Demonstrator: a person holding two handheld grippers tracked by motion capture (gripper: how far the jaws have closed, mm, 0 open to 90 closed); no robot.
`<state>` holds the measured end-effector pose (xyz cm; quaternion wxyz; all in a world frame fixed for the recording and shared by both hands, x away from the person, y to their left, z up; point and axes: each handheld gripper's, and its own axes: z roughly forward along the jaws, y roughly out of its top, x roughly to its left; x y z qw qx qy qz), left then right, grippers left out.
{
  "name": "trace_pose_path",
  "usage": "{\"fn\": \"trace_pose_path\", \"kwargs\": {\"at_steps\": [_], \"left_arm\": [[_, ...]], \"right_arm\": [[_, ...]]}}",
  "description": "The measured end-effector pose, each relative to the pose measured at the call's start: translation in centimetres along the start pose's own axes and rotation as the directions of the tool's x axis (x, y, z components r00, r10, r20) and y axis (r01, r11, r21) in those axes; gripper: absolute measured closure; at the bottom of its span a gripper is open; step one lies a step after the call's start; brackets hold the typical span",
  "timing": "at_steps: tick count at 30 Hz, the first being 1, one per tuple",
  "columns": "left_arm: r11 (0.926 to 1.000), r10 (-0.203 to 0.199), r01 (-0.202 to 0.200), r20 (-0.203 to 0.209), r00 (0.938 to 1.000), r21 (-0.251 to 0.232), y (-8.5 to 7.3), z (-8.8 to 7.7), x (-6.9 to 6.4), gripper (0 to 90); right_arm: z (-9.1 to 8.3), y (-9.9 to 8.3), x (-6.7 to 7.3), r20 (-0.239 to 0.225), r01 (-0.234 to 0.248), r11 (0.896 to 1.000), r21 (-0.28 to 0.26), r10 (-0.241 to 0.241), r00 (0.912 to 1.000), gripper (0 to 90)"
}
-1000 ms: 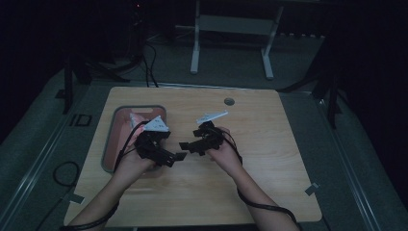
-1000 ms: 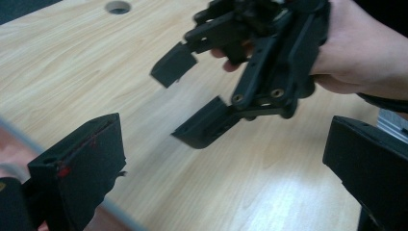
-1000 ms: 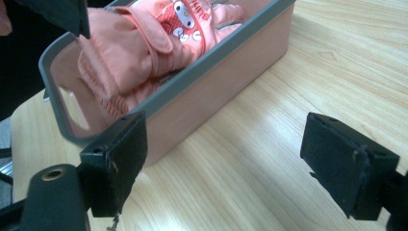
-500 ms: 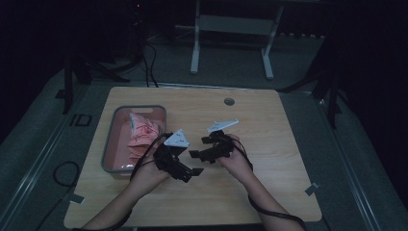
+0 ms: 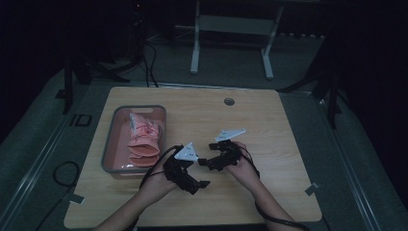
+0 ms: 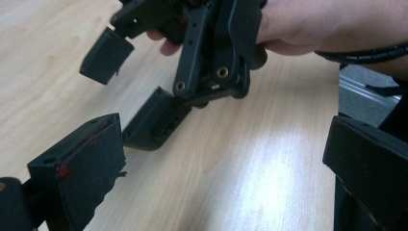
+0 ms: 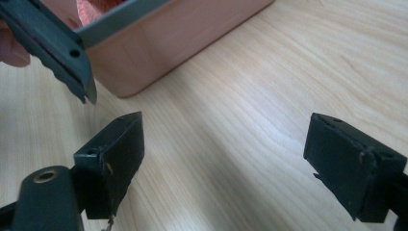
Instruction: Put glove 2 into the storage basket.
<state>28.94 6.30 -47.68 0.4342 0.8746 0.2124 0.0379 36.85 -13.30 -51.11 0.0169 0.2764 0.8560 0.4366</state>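
Both claws, the left claw (image 5: 199, 185) and the right claw (image 5: 204, 161), gape wide, holding nothing. The pink cloth (image 5: 143, 139) sits in the tub (image 5: 108, 149), beyond the left claw; approach it from above, clearing the rim.

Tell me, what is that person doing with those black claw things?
A person sits at a wooden table with a gripper in each hand. The left gripper and the right gripper are both open and hold nothing; they hover close together over bare wood, pointing toward each other. To the left stands a grey bin with a pink cloth lying folded inside it. Nothing is touching the cloth right now.
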Motion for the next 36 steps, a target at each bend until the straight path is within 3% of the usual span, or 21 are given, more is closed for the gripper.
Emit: {"fn": "trace_pose_path", "kwargs": {"at_steps": [7,10,18,20,22,24,36], "left_arm": [[0.9995,0.015,-0.015,-0.006,0.9999,0.028,-1.0,1.9,-0.4,1.0],[0.9994,0.023,-0.023,0.004,0.9997,0.025,-1.6,2.4,-0.4,1.0],[0.9976,0.052,-0.053,0.039,0.9979,0.044,-3.0,4.1,-0.7,1.0],[0.9967,0.057,-0.059,0.043,0.9975,0.056,-3.3,4.4,-0.7,1.0],[0.9966,0.038,-0.042,0.055,0.9978,0.070,-3.7,4.8,-0.7,1.0],[0.9966,0.034,-0.039,0.071,0.9969,0.072,-4.0,5.1,-0.6,1.0],[0.9963,0.039,-0.044,0.068,0.9969,0.073,-4.3,5.5,-0.6,1.0]], "right_arm": [[-0.4,-1.8,-0.4,0.011,0.013,1.000,-0.002,-0.013,0.9999,14.0],[-0.4,-2.6,-0.6,0.008,-0.006,1.000,0.014,0.006,0.9999,14.1],[-0.7,-4.1,-0.7,0.022,0.008,1.000,0.018,-0.009,0.9997,14.5],[-0.7,-4.6,-0.9,0.044,0.023,0.999,0.023,-0.024,0.9988,14.5],[-0.9,-5.1,-1.0,0.050,0.033,0.999,0.024,-0.034,0.9982,14.4],[-1.0,-5.4,-1.0,0.058,0.036,0.999,0.016,-0.037,0.9976,14.5],[-1.3,-5.8,-1.4,0.079,0.040,0.999,-0.007,-0.040,0.9961,14.3]]}}
